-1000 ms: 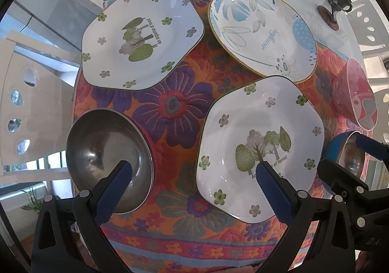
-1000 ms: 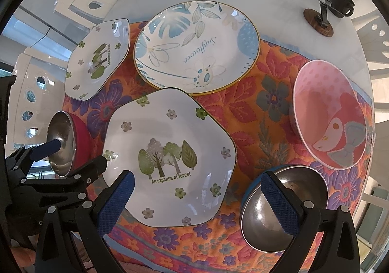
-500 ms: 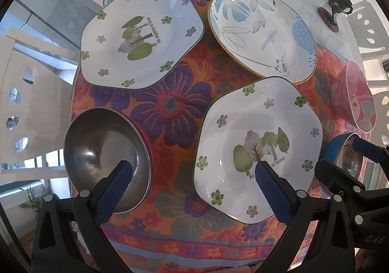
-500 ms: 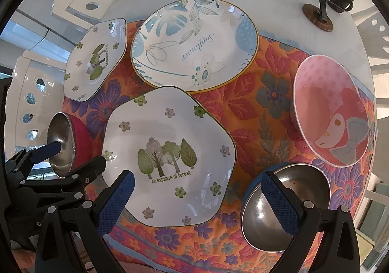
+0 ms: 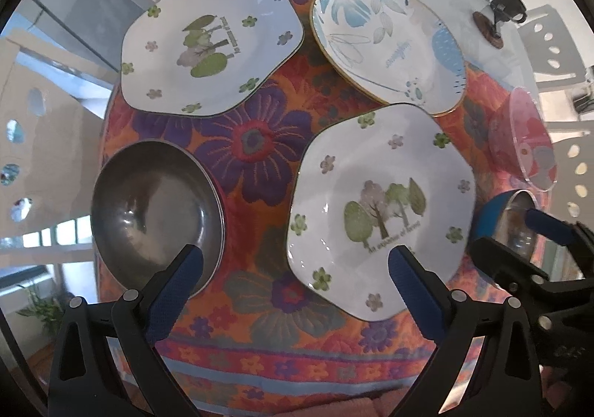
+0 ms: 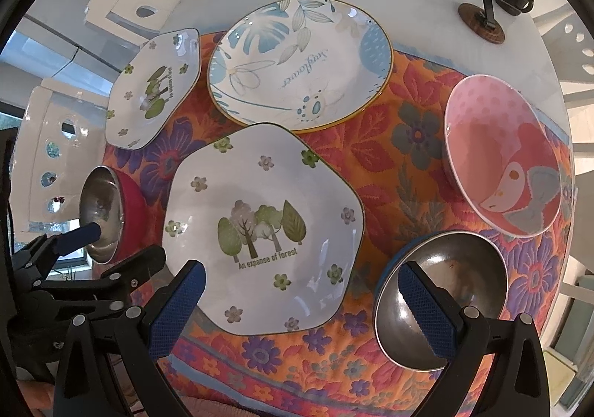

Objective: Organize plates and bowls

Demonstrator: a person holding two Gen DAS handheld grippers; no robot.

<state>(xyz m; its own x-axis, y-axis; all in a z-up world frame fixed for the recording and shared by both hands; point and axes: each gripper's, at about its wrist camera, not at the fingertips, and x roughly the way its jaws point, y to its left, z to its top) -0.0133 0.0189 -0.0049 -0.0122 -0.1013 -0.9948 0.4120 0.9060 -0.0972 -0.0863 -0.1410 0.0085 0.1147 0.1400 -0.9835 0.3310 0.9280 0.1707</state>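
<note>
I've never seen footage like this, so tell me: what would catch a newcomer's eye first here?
Probably the loud orange floral cloth covering the table, crowded with dishes. At its middle lies a white plate with painted trees, a blue-leaf round plate just behind it. Each blue-tipped tool, left and right, hangs open over the near edge.

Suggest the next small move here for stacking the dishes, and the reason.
Probably lower the open left gripper onto the near rim of the white hexagonal forest-print plate. Both grippers hover open and empty, this plate lies nearest between them, and a matching hexagonal plate sits farther back on the floral cloth to stack it on.
</note>
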